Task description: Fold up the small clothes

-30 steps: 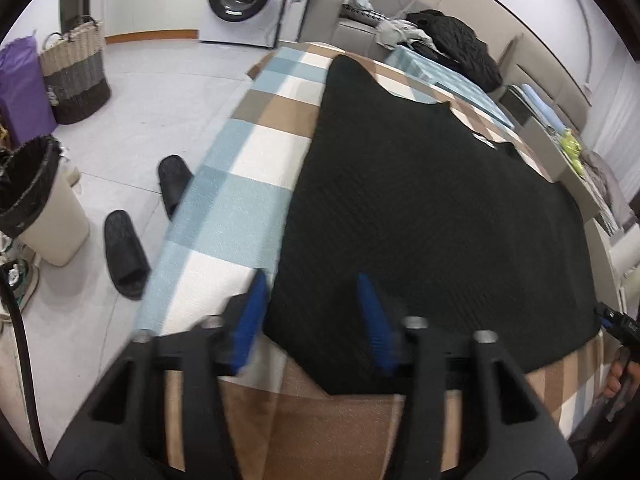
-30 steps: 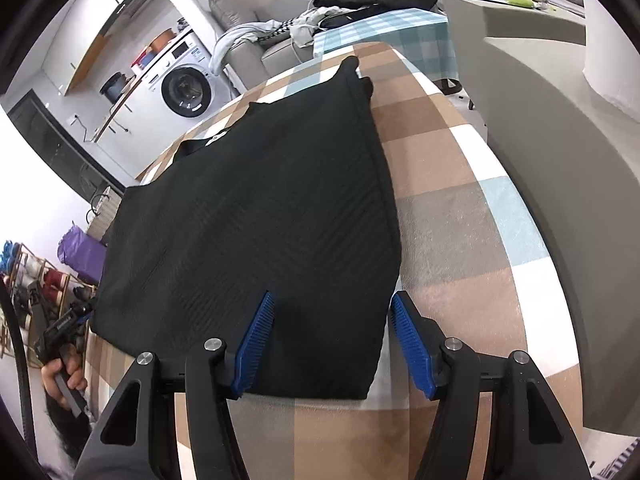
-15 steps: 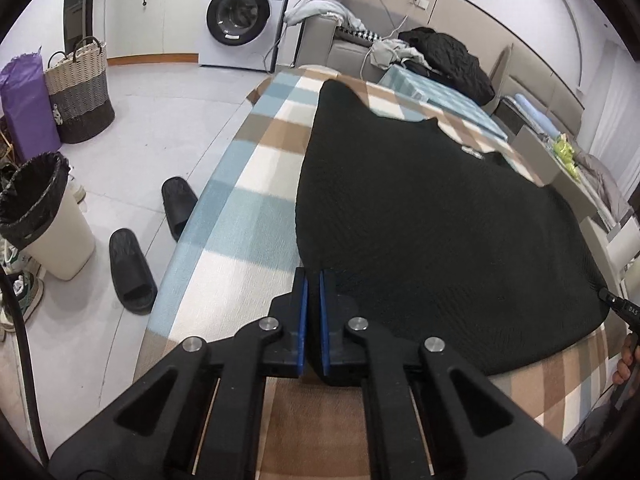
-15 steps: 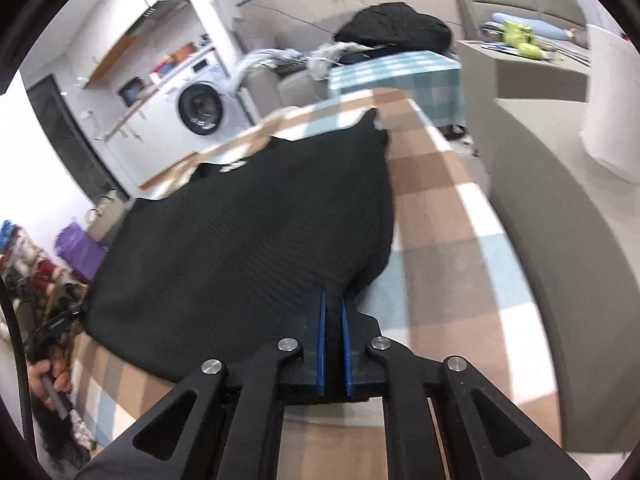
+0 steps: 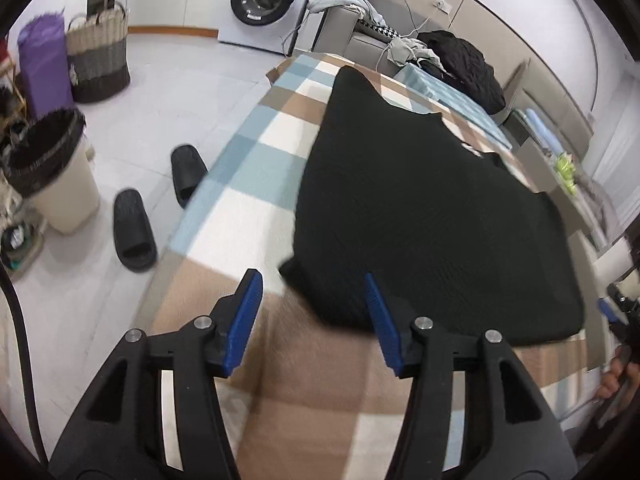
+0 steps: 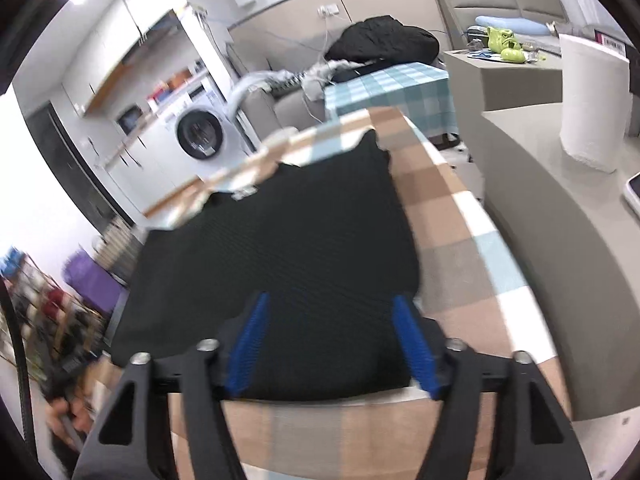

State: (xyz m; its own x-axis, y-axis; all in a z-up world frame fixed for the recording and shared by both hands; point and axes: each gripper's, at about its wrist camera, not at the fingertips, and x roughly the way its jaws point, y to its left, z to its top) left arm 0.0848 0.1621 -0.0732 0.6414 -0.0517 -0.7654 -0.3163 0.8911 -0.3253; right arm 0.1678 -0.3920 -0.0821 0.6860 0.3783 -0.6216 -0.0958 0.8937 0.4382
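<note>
Garment: black knitted top [image 5: 432, 216] spread flat on the checked tablecloth [image 5: 248, 216], neckline at the far end, hem towards both claws; laid open this way, probably so that corners can be picked for a fold.

Left claw: left gripper [image 5: 312, 316] with blue pads parted and opening; near-left hem corner lying loose just ahead and between the pads, touched by neither. Corner slightly rumpled and raised off the cloth.

Right claw: right gripper [image 6: 332, 344] with jaws wide and opening; near-right hem edge of the same top [image 6: 276, 240] under and between the fingers; picture blurred, yet no pinch on the fabric visible.

Pairing: one claw at each near corner of the hem, an arrangement suited to lifting or smoothing both corners evenly.

Beyond the claws: washing machine [image 5: 264, 0] past the far end of the table; dark jacket [image 5: 464, 68] heaped on a second, teal-checked surface, well apart from the work.

Left of left claw: slippers [image 5: 132, 228] and lined bin [image 5: 48, 168] on the floor, below table level.

Stage (judgement): garment flattened, first fold not yet made.
</note>
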